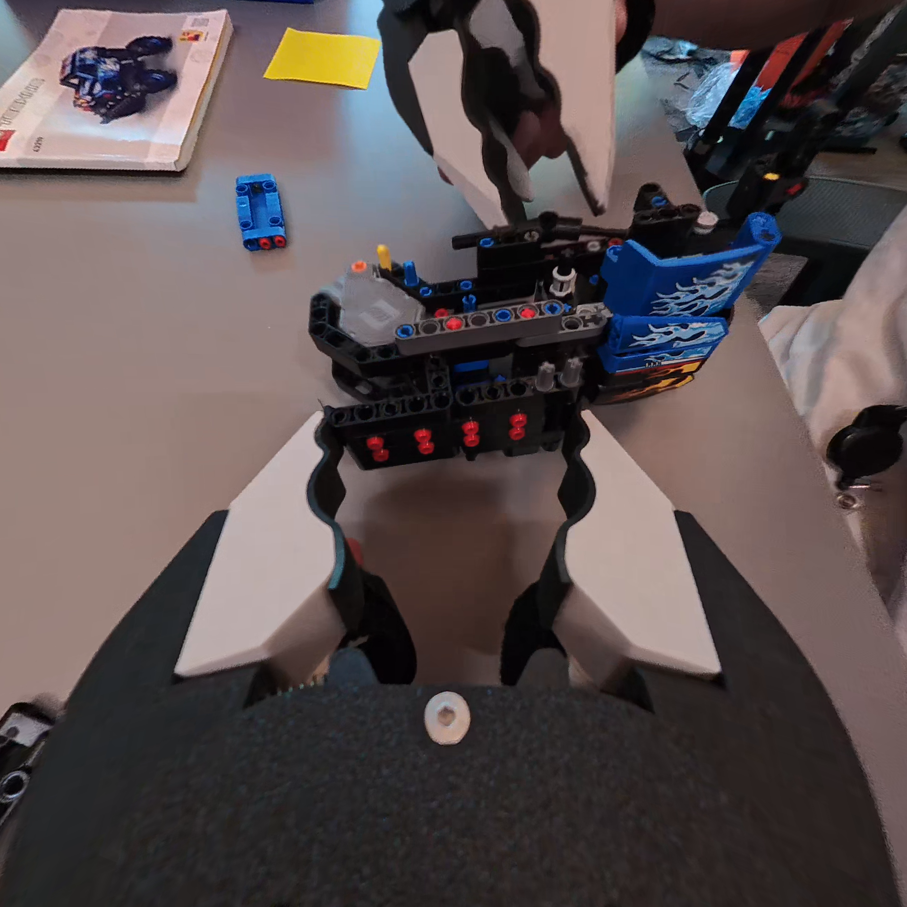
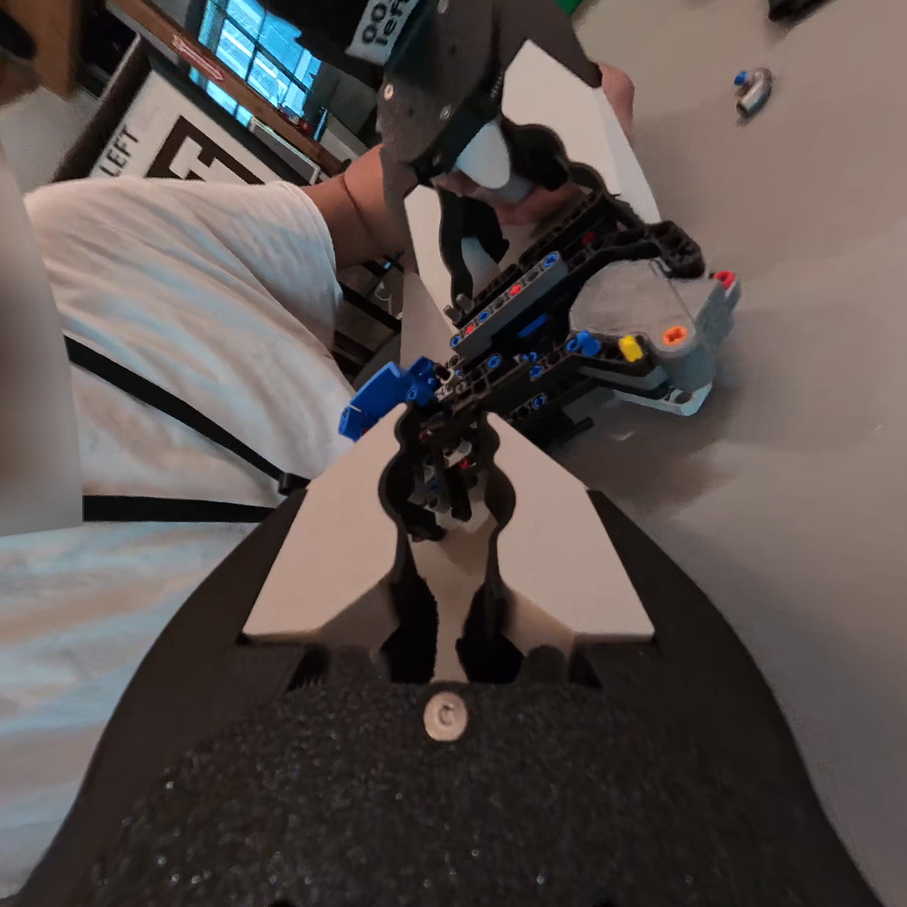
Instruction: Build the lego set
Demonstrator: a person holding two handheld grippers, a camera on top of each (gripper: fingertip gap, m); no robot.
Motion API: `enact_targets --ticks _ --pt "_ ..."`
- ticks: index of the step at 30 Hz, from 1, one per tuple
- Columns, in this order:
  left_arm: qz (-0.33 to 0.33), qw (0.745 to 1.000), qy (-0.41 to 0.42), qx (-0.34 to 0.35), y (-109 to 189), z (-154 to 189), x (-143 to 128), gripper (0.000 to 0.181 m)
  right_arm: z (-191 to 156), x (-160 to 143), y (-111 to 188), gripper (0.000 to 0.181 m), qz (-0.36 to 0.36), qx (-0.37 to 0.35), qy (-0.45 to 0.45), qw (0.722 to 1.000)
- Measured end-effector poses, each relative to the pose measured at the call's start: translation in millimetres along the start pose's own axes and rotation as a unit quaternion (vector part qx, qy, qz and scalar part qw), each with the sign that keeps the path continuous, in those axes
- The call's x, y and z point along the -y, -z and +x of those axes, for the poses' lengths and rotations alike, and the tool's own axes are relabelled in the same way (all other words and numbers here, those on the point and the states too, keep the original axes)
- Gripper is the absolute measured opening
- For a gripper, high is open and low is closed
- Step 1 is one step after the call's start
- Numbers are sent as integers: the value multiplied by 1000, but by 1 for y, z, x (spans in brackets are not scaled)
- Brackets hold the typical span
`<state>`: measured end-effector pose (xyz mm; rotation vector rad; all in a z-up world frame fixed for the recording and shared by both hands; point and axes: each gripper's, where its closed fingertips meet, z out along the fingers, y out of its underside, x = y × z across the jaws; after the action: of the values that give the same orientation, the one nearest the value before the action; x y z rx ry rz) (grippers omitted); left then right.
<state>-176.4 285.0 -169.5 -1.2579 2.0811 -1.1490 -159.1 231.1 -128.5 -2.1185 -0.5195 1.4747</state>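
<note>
A half-built brick vehicle model (image 1: 491, 324), black with blue flame-printed panels and a grey motor block, stands on the grey table (image 1: 122, 343). My left gripper (image 1: 449, 432) is shut on the model's near side, with its fingers clamping the black block that has red pins. My right gripper (image 1: 554, 211) comes down from above at the far side. In the right wrist view my right gripper (image 2: 446, 441) is shut on a black beam part of the model (image 2: 613, 319). The left gripper (image 2: 535, 255) shows beyond it, gripping the opposite side.
An instruction booklet (image 1: 108, 88), a yellow paper square (image 1: 324, 59) and a loose blue brick piece (image 1: 260, 211) lie at the far left. A small grey piece with a blue pin (image 2: 753, 91) lies apart. A person's white shirt (image 2: 186, 294) is close at the table edge. My right fingertips sit around 8 cm from my left ones. From either gripper's tips it is about 15 cm to the loose blue brick piece (image 1: 260, 211).
</note>
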Motion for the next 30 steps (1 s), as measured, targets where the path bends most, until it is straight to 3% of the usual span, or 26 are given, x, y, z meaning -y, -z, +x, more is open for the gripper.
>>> enact_targets --ticks 3,10,13,15,17,19,24,25,26,30 --pt "-20 1000 -7 14 -4 -1 -6 90 3 -1 0 13 -19 24 -25 999" --pt "-37 998 -26 36 1 -8 -9 92 16 3 -1 10 -12 54 -41 998" --pt "5 998 -43 36 19 -13 12 84 19 7 1 10 4 73 -59 996" --pt "39 996 -76 22 26 -8 25 69 19 6 4 10 5 76 -56 996" --pt "47 991 -124 1 22 -2 30 55 20 7 5 9 8 83 -68 994" --pt "52 987 -146 -41 14 7 34 55 21 9 5 9 7 87 -73 993" --pt "31 983 -136 -116 -3 7 28 50 24 12 5 10 11 90 -75 993" --pt "33 982 -133 -132 -3 11 27 41 25 15 6 10 20 87 -70 994" --pt "34 981 -131 -138 -4 12 25 29 26 18 7 10 28 81 -56 995" --pt "39 986 -122 -108 -7 7 26 25 32 25 10 9 43 41 21 998"
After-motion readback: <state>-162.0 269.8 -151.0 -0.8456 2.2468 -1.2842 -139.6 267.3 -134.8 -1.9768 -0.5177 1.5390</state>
